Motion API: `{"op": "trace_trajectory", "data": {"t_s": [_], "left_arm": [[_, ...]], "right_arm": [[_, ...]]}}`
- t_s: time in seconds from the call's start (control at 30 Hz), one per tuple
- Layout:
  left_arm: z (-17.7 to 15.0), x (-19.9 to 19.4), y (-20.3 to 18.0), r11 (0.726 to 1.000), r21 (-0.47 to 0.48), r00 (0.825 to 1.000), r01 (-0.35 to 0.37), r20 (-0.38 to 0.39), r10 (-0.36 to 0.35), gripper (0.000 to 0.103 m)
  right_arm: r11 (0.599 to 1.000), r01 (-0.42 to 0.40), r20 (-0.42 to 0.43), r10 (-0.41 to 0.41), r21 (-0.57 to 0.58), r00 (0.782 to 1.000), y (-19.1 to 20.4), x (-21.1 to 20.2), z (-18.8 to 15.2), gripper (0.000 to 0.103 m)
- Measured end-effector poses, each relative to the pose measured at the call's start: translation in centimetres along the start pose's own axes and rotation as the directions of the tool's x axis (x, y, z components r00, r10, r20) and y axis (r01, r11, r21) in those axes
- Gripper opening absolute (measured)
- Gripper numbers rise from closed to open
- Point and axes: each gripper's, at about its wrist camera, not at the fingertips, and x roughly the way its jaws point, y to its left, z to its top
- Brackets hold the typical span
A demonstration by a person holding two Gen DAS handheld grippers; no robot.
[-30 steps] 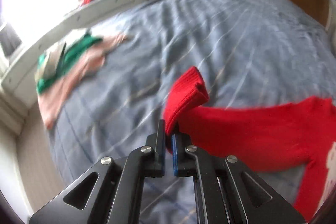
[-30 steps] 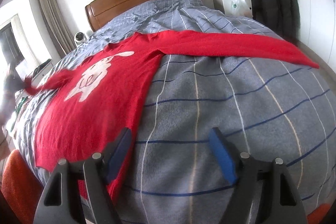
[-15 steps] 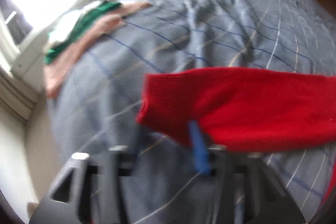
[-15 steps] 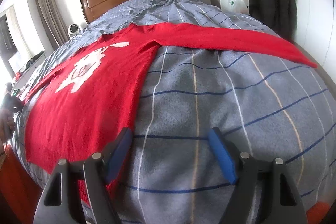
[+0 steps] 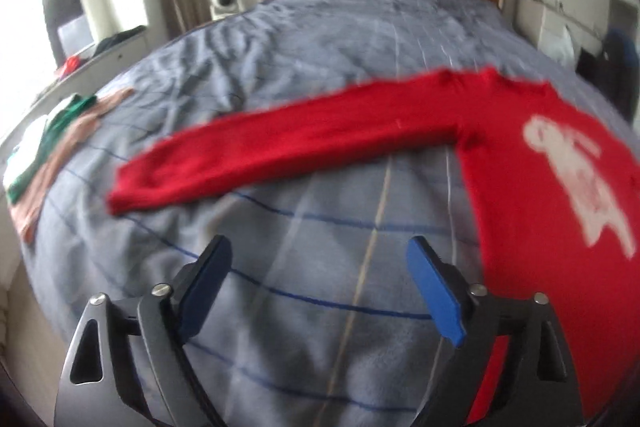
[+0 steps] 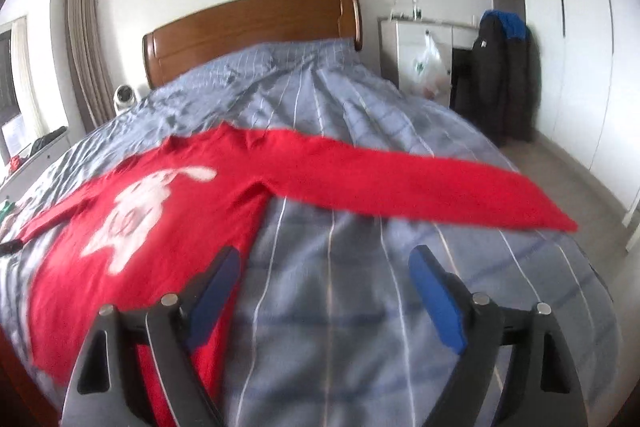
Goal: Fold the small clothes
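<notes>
A red knitted sweater (image 5: 520,163) is being shown spread flat on the bed, its fuzzy knit carrying a white animal-shaped motif (image 6: 136,211) on the chest. Both long sleeves are being seen stretched outward: one tapering band (image 5: 256,155) is lying across the cover toward the bed's left side, the other (image 6: 420,183) is reaching toward the opposite edge. The sweater is being borne by a soft grey-blue duvet (image 5: 320,307), crossed by thin dark-blue and pale lines in a wide check and creased near the wooden headboard (image 6: 248,27), which is smooth and curved at its corners.

The left gripper (image 5: 320,283) is being held over bare duvet just beside the sweater's side edge, its jaws spread wide apart with nothing between the flat blue pads (image 5: 436,291). The right gripper (image 6: 324,291) is likewise being held with jaws wide apart and empty, its left finger over the sweater's hem. A rumpled heap of pink and green clothes (image 5: 52,143) is lying near the bed's far left edge.
</notes>
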Motion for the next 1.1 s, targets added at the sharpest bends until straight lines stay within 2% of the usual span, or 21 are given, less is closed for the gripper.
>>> {"op": "trace_trajectory", "data": {"t_s": [0.07, 0.17, 0.27, 0.73, 1.1], "left_arm": [[-1.4, 2.0, -0.3, 0.999, 0.017, 0.999, -0.029, -0.024, 0.03, 0.1], [-1.3, 2.4, 0.4, 0.999, -0.043, 1.0, -0.017, -0.015, 0.016, 0.103], [-1.2, 2.7, 0.8, 0.998, -0.062, 1.0, 0.005, -0.025, -0.007, 0.103], [-2.2, 2.1, 0.1, 0.998, -0.055, 1.0, -0.019, -0.002, 0.019, 0.103], [-2.2, 2.1, 0.2, 0.998, -0.056, 1.0, -0.012, -0.01, 0.011, 0.103]], "right_arm": [[0.999, 0.038, -0.039, -0.039, -0.005, 0.999, -0.1, 1.9, -1.5, 0.086], [0.999, 0.025, -0.137, -0.02, 0.036, 0.99, -0.9, 3.9, -3.7, 0.086], [0.999, 0.03, -0.132, -0.025, 0.03, 0.991, -0.8, 3.7, -3.4, 0.086], [0.999, 0.038, -0.128, -0.034, 0.026, 0.991, -0.6, 4.2, -3.8, 0.089], [0.999, 0.038, -0.128, -0.035, 0.026, 0.991, -0.5, 4.2, -3.8, 0.089]]}}
